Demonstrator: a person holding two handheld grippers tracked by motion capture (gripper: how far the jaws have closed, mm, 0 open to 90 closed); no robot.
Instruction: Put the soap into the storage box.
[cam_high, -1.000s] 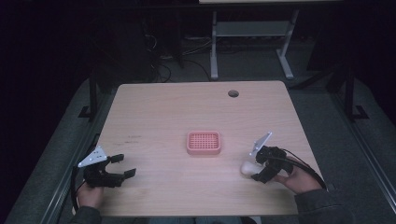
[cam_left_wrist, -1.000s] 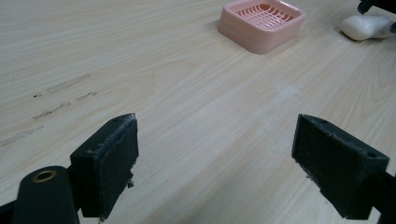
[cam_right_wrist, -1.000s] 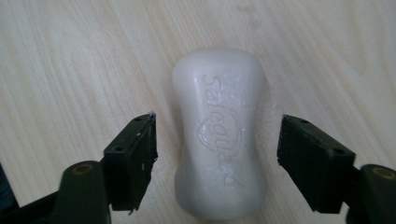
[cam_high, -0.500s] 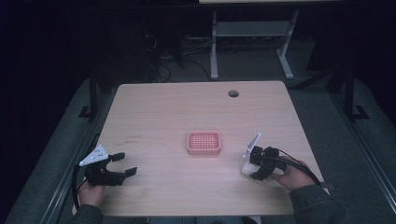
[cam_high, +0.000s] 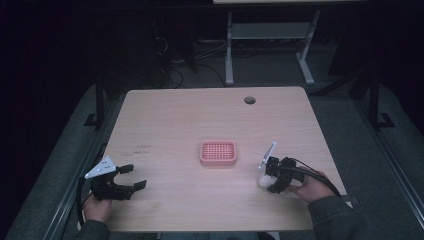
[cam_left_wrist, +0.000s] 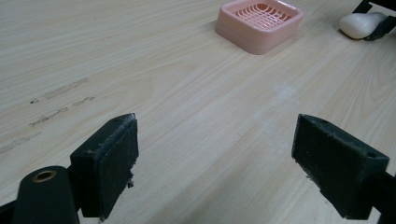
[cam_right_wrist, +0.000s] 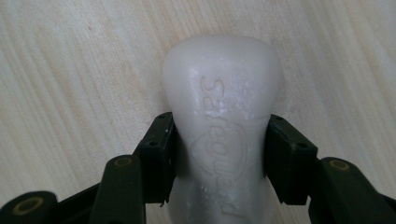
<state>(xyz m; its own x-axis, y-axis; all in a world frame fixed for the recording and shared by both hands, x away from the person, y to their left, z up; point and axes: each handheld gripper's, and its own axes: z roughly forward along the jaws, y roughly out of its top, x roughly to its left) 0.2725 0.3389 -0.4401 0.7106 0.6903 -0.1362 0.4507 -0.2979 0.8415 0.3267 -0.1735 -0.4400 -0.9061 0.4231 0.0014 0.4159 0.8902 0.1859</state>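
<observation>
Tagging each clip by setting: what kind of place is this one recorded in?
Probably a lab or workshop set up for recording, not a home. A bare wooden table with a cable hole stands in a dark room, with loose cables on the floor and another table's metal legs behind.

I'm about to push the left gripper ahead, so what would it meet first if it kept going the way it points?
Only bare table for a good stretch. The left gripper is open and aims between the pink soap dish and the white soap held in the right gripper; which it would meet is hard to judge.
</observation>
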